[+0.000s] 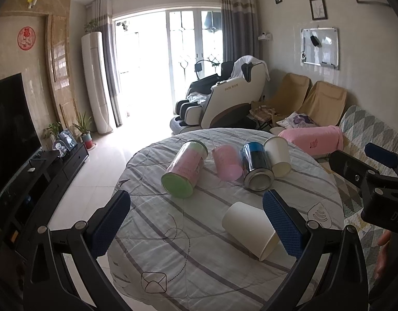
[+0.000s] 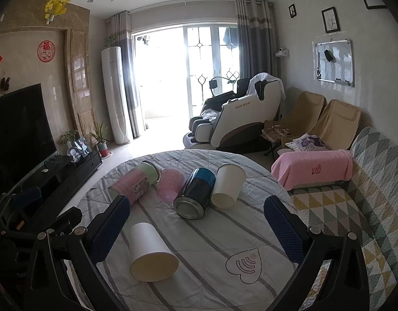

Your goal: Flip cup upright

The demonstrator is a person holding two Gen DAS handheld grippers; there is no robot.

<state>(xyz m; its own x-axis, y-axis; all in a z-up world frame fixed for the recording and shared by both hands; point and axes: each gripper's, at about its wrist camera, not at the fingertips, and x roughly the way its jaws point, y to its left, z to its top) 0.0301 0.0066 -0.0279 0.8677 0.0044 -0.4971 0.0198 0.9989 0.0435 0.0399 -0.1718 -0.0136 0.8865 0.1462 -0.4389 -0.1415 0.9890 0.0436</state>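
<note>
A white paper cup (image 1: pixel 249 229) lies on its side near the front of the round table (image 1: pixel 199 272), its mouth toward me; it also shows in the right wrist view (image 2: pixel 151 252). My left gripper (image 1: pixel 196 224) is open above the table, the cup close to its right finger (image 1: pixel 283 226). My right gripper (image 2: pixel 196 225) is open and empty, the cup near its left finger (image 2: pixel 109 226). Further back lie a second white cup (image 1: pixel 278 159), a pink cup (image 1: pixel 227 162), a blue can (image 1: pixel 256 165) and a pink-and-green can (image 1: pixel 184 172).
The table wears a grey striped cloth. A sofa with a patterned cover (image 2: pixel 367 207) and a pink towel (image 2: pixel 313 167) stands to the right. A TV stand (image 1: pixel 43 171) runs along the left. The right gripper's body shows in the left wrist view (image 1: pixel 370 178).
</note>
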